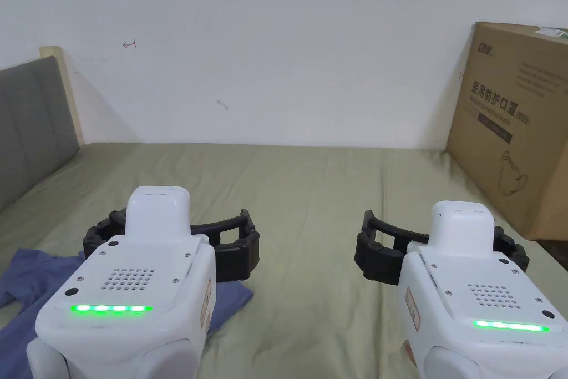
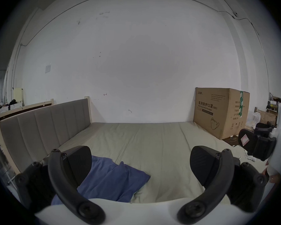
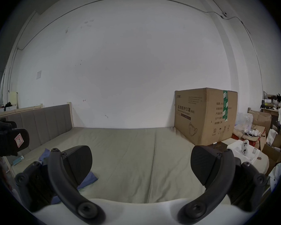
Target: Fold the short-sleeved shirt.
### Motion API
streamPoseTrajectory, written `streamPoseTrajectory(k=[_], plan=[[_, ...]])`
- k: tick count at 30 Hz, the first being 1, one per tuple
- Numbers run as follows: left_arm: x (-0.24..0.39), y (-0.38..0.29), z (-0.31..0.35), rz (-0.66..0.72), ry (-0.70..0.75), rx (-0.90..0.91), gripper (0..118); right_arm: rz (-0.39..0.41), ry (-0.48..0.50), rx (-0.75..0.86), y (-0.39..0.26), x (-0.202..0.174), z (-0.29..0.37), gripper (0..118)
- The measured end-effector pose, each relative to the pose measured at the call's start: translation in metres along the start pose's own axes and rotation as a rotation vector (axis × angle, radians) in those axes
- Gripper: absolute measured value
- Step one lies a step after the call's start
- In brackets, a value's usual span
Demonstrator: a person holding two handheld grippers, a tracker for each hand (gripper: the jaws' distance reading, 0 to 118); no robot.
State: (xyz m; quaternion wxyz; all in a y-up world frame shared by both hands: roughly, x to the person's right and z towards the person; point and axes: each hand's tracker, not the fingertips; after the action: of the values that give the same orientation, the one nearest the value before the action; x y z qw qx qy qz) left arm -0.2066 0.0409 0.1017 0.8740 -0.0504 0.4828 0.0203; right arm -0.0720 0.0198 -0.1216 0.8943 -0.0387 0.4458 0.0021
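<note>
- Left gripper (image 1: 172,241): white housing with a green light strip, black curved jaws standing wide apart with nothing between them; it hovers above the shirt, over the shirt's edge nearest the cardboard box.
- Right gripper (image 1: 441,255): same build, jaws likewise spread apart and empty; it hangs over bare sheet between the shirt and the cardboard box, well apart from the shirt.
- Short-sleeved shirt (image 2: 113,181): blue, soft woven cloth, crumpled in loose folds with one rounded corner pointing toward the cardboard box; it lies on the bed at the headboard side, far from the cardboard box, partly under the left gripper. In the right gripper view it (image 3: 89,179) shows behind that gripper's jaw on the side away from the cardboard box.
- Bed sheet (image 1: 310,191): pale olive-green fabric, matte, with shallow lengthwise creases, stretched flat from the shirt to the cardboard box.
- Headboard (image 2: 44,127): grey padded panels with vertical seams in a light wooden frame, across the bed from the cardboard box.
- Cardboard box (image 1: 516,125): large, brown, printed, standing on the bed against the wall.
- Wall (image 1: 277,36): white, scuffed, behind the cardboard box.
</note>
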Motion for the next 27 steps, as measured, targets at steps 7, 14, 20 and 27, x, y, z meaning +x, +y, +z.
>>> streamPoseTrajectory(k=[7,14,20,27], plan=[[-0.0004,-0.0022,-0.0015,0.004,0.002,-0.021,118,-0.004,-0.014,-0.007,-0.0022,0.0036,-0.0010,118],[0.0035,-0.0044,-0.0041,-0.014,0.003,-0.037,118,0.006,0.022,-0.039,-0.0033,0.0045,-0.0064,118],[0.0047,-0.0055,-0.0049,-0.030,0.011,-0.037,118,0.040,0.001,-0.008,-0.0046,0.0002,-0.0040,118],[0.0034,-0.0045,-0.0048,-0.017,-0.008,-0.047,103,0.020,-0.010,-0.026,-0.0031,0.0008,-0.0023,114]])
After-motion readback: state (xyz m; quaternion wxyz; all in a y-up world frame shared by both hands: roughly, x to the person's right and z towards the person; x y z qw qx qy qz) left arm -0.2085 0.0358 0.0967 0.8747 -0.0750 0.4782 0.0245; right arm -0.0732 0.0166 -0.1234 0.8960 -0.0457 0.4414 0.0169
